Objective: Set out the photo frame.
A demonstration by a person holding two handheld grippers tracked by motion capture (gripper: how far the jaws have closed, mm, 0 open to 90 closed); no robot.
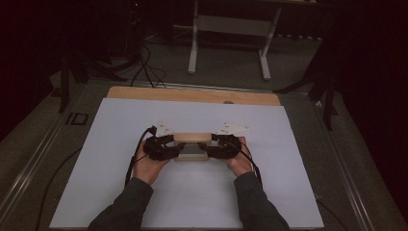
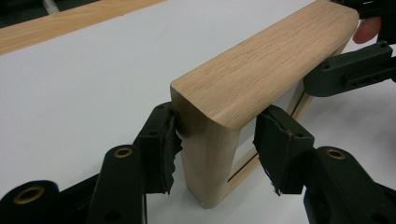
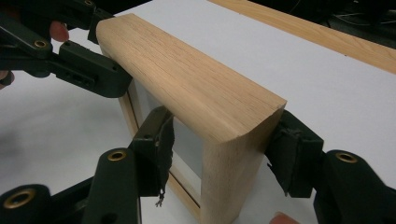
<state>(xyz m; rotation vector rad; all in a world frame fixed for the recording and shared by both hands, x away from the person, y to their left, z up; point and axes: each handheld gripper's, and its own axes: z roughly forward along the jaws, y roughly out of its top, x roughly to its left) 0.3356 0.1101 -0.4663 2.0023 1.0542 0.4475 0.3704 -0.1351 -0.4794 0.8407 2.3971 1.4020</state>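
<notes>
Item: wood frame [image 1: 192, 138], upright, mid tabletop [image 1: 144, 202]. Left tongs [image 2: 212, 147] & right tongs [image 3: 219, 151] clamp opposite end posts. Prob. light, stiff; glass pane fragile — grip wood only.

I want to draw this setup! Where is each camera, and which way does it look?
High view: above the person's side, looking forward and down at the table; forearms, both hands, left gripper and right gripper show.
Left gripper view: rides the left gripper, looking along its jaws at one end of the wooden frame.
Right gripper view: rides the right gripper, looking at the frame's other end.
Shared: both gripper views show the frame and the other gripper beyond.
</notes>
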